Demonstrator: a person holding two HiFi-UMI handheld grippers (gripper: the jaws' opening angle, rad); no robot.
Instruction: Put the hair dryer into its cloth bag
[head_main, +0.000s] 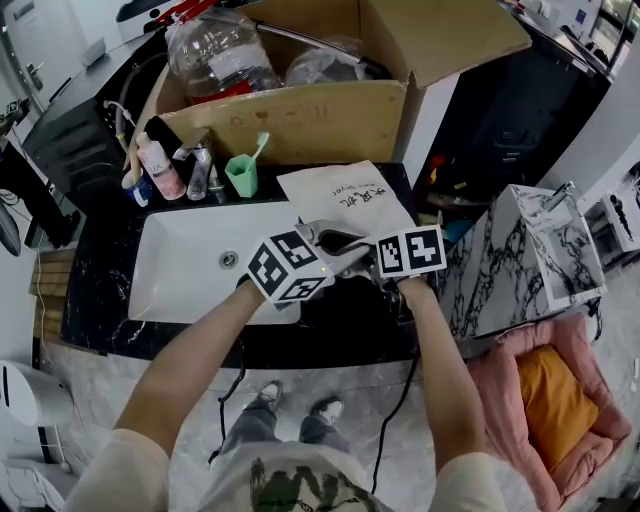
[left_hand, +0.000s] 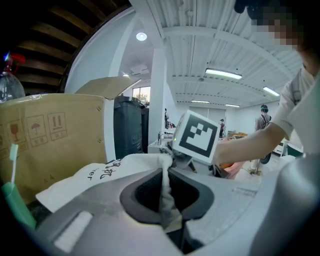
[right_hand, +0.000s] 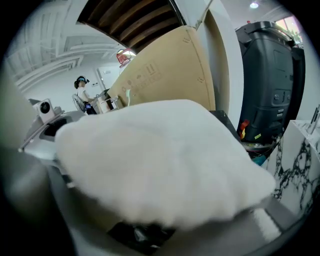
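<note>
Left gripper (left_hand: 166, 172) should keep its closed pinch on the bag (head_main: 345, 200) hem, holding the mouth up, while right gripper (head_main: 352, 243), jaws wide, apparently on the dryer (right_hand: 142, 235) under cloth, pushes deeper.

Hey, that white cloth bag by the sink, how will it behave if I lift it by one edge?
Probably floppy: the cloth bag crumples into a thin fold where the left claw pinches it. Likely light, since that single pinch holds its edge up. Expect the rest to sag, not keep shape.

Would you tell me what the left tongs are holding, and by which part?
The cloth bag, pinched at a gathered edge between the shut left tongs.
</note>
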